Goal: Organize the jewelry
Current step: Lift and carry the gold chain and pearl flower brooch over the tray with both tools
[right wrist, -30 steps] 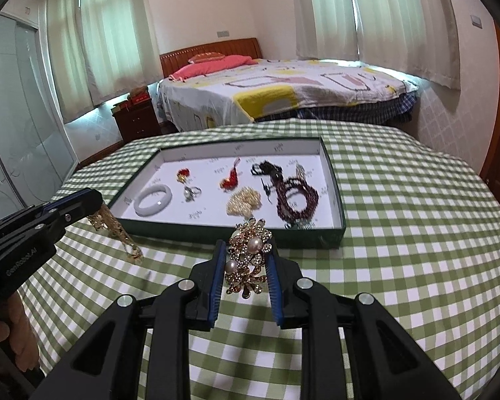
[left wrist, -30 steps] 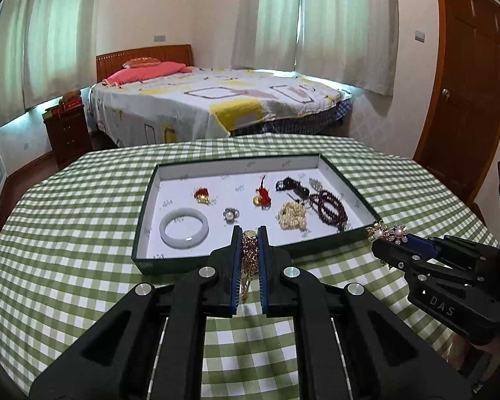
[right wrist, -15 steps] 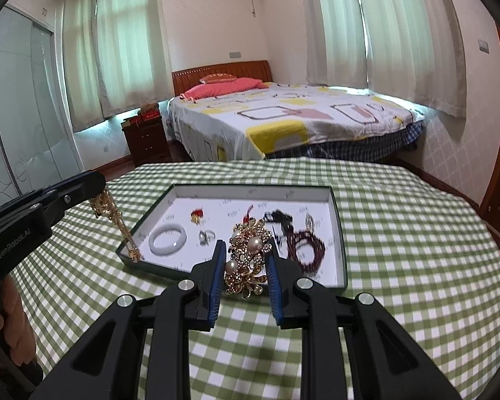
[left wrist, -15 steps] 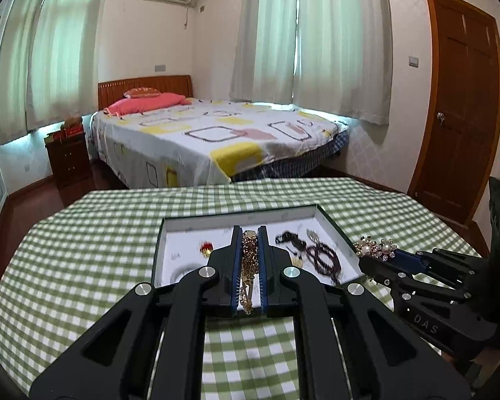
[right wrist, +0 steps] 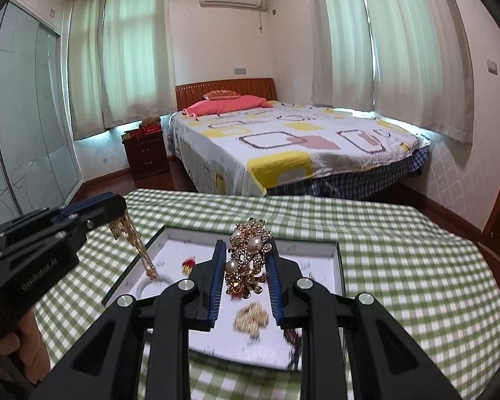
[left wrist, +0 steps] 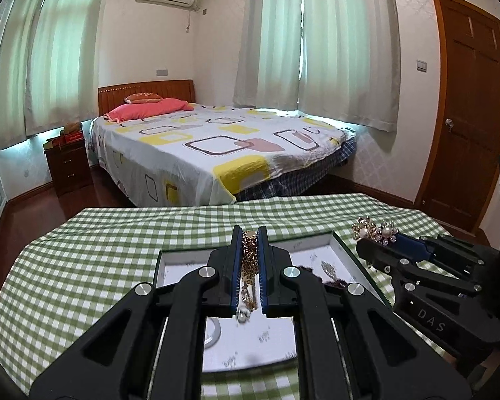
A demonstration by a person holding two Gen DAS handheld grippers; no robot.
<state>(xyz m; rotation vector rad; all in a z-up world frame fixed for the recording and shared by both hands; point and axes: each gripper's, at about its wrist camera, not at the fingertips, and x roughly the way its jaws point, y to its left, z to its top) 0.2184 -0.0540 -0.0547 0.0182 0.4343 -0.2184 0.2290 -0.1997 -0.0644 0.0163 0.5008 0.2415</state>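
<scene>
My left gripper is shut on a gold chain that hangs down over the white-lined jewelry tray. In the right wrist view the chain dangles from the left gripper onto the white jade bangle at the tray's left end. My right gripper is shut on a gold pearl brooch above the tray; it also shows in the left wrist view. A red charm and a pale bead bracelet lie in the tray.
The tray sits on a round table with a green checked cloth. A bed, a nightstand and a wooden door stand beyond the table.
Both grippers have moved forward over the tray with their jewelry still held. The tray now lies right beneath them and the chain's end reaches the bangle.
</scene>
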